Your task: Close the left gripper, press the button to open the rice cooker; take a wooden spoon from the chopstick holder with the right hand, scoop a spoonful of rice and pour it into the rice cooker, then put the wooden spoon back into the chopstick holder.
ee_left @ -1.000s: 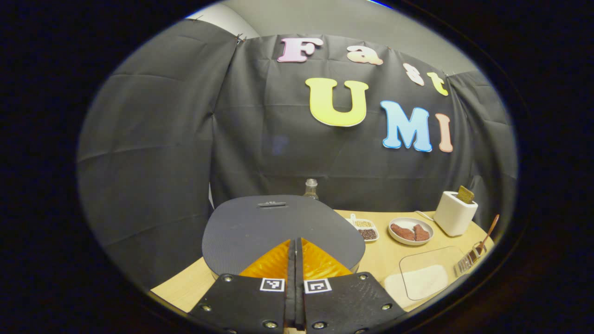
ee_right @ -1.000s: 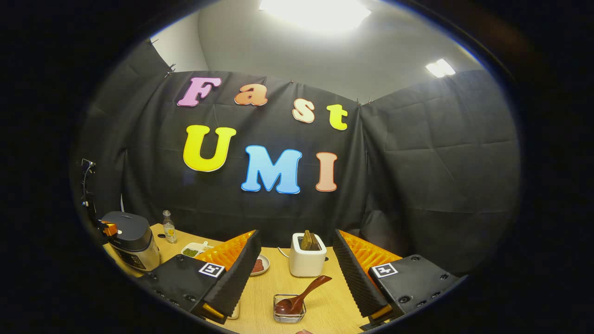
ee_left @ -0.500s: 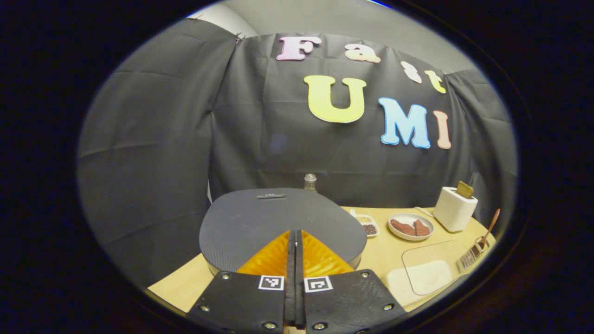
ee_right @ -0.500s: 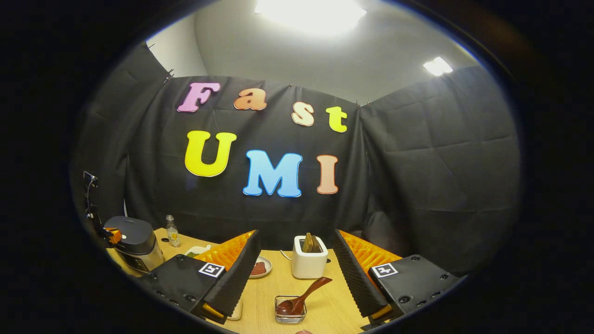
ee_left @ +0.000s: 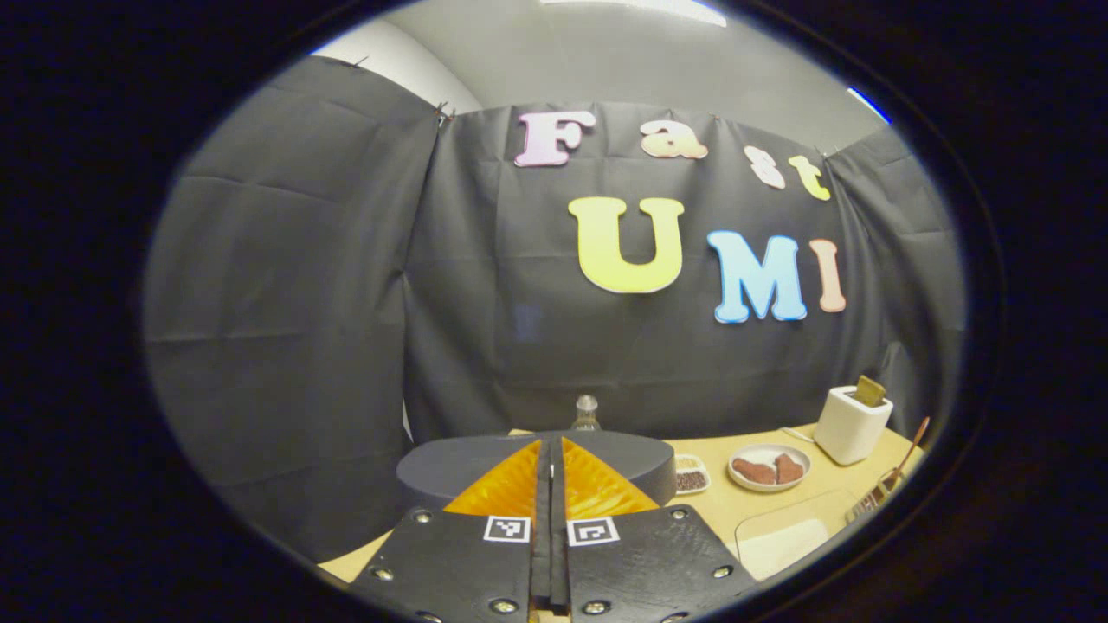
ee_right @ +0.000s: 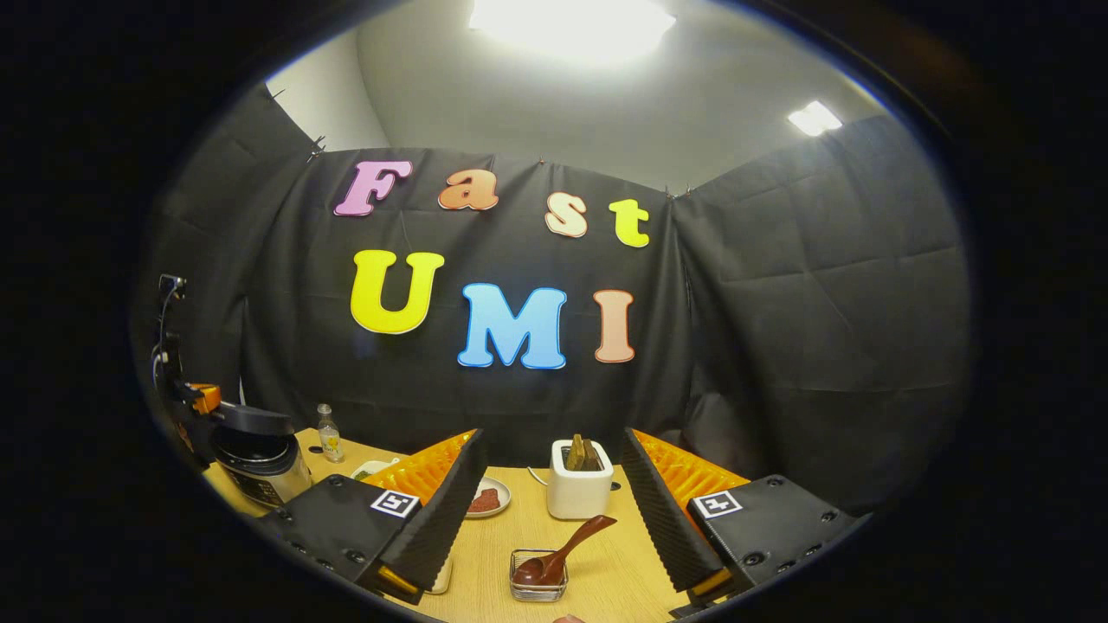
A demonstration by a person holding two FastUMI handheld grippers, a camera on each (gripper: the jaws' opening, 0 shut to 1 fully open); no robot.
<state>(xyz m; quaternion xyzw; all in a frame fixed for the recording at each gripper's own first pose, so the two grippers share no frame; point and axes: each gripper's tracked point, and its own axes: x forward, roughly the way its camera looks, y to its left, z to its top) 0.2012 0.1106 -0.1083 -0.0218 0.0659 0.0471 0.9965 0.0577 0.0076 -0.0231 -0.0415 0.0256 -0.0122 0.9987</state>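
Observation:
My left gripper [ee_left: 551, 443] is shut with nothing in it, its tips just over the front of the dark grey rice cooker lid [ee_left: 606, 459]. In the right gripper view the rice cooker [ee_right: 260, 454] stands far left with its lid [ee_right: 251, 420] lifted a little off the pot, and the left gripper [ee_right: 197, 400] hovers at the lid's edge. My right gripper [ee_right: 551, 433] is open above the table. Below it a wooden spoon [ee_right: 563, 554] leans in the wire chopstick holder [ee_right: 538, 578]. A clear box of rice [ee_left: 783, 541] lies near the table's front.
A white toaster [ee_right: 578, 484] with bread stands behind the holder. A plate of reddish food [ee_left: 769, 467], a small dish of beans [ee_left: 690, 476] and a glass bottle [ee_left: 586, 413] sit along the back of the wooden table [ee_right: 597, 571].
The rice cooker lid has popped up slightly. My left gripper has lifted and now sees the lid nearly edge-on. The right gripper has hardly moved.

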